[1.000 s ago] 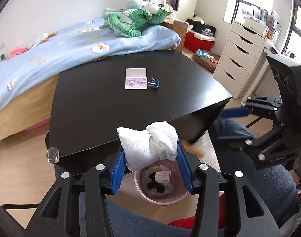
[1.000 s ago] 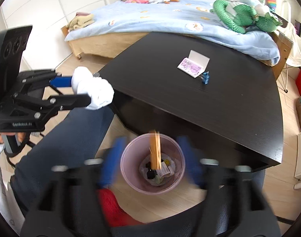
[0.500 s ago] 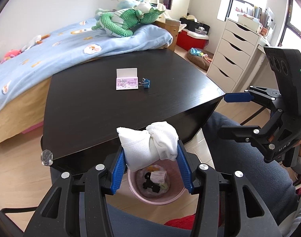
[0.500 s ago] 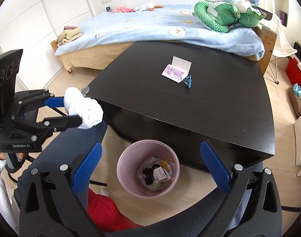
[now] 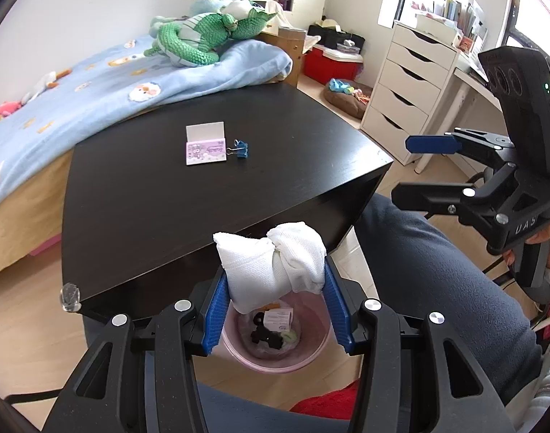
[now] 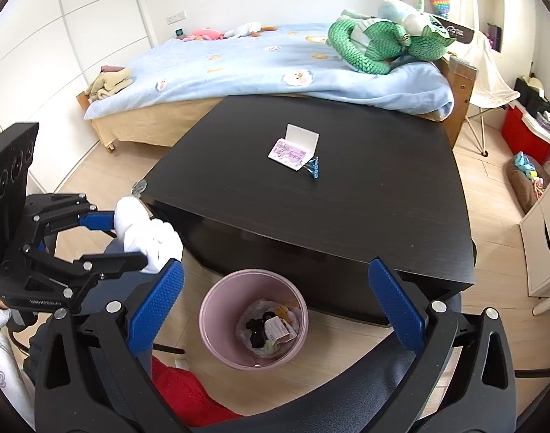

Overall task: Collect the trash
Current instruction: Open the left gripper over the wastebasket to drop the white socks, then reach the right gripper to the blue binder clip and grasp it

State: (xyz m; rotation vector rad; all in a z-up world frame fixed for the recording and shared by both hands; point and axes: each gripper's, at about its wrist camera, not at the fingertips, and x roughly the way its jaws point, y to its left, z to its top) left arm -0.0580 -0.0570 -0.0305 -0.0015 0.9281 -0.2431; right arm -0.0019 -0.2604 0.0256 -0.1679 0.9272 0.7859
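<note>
My left gripper (image 5: 273,301) is shut on a crumpled white tissue wad (image 5: 271,263) and holds it above the pink trash bin (image 5: 311,351), which stands on the floor by the table's front edge. The bin (image 6: 217,324) holds several scraps. My right gripper (image 6: 276,305) is open and empty above the bin. In the right wrist view the left gripper (image 6: 130,238) shows with the wad (image 6: 148,238) at the left. In the left wrist view the right gripper (image 5: 415,169) shows at the right. A pink card packet (image 5: 205,147) and a blue binder clip (image 5: 240,148) lie on the black table (image 5: 148,195).
A bed with a blue blanket (image 6: 256,68) and a green plush toy (image 6: 379,45) stands behind the table. White drawers (image 5: 408,86) and a red box (image 5: 332,63) are to the right. My legs in dark trousers (image 5: 437,288) are beside the bin.
The right gripper dropped a brown stick-like scrap into the bin and now hangs open and empty. The left gripper still holds the tissue wad and moved slightly over the bin.
</note>
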